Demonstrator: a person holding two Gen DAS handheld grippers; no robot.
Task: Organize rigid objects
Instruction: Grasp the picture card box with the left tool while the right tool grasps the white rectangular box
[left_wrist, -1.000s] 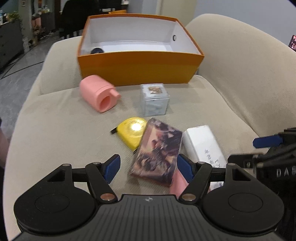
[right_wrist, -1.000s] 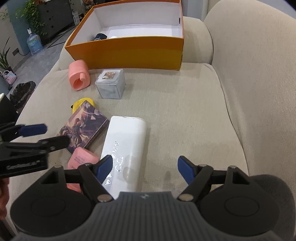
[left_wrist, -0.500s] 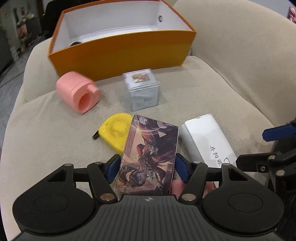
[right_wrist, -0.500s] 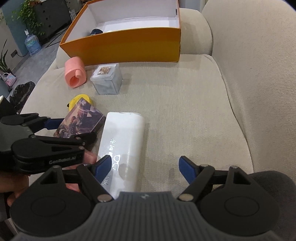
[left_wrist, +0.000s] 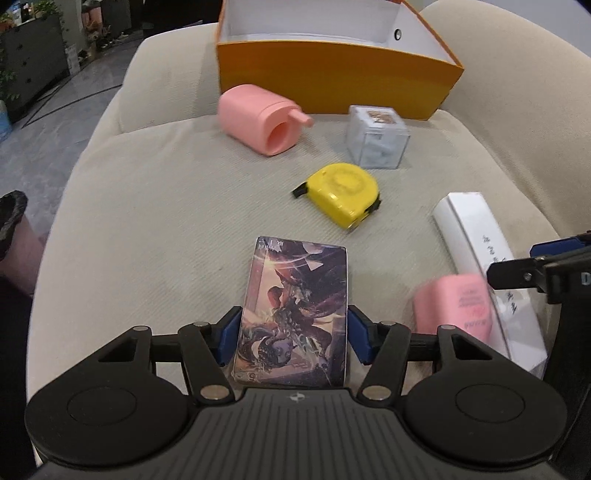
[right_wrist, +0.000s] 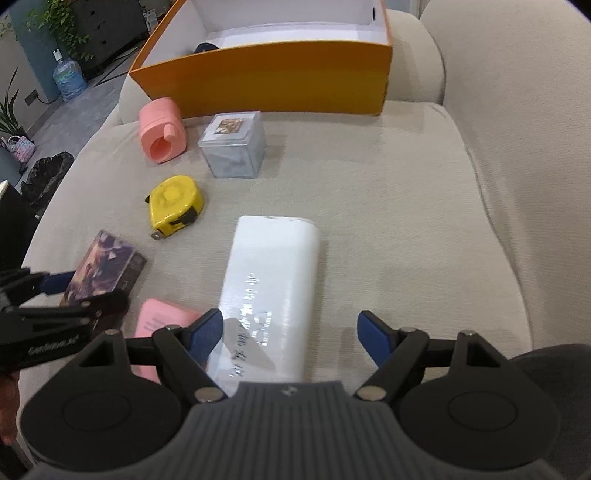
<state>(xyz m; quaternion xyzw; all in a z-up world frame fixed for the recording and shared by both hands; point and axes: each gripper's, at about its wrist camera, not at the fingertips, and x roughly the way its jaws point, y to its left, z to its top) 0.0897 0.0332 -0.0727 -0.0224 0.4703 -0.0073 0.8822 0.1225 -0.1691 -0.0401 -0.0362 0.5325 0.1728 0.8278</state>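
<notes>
Glossy card box (left_wrist: 293, 314) being clamped between left gripper (left_wrist: 293, 334) fingers; slippage risked. Right gripper (right_wrist: 290, 334) fingers being held apart.

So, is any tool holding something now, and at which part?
The left tool grips the illustrated card box by its two long sides, near its close end. The right tool is open around the white box, holding nothing.

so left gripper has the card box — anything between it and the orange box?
The left gripper is shut on the illustrated card box. The yellow tape measure, pink cylinder and clear plastic cube lie between it and the open orange box; lifting over them looks feasible.
</notes>
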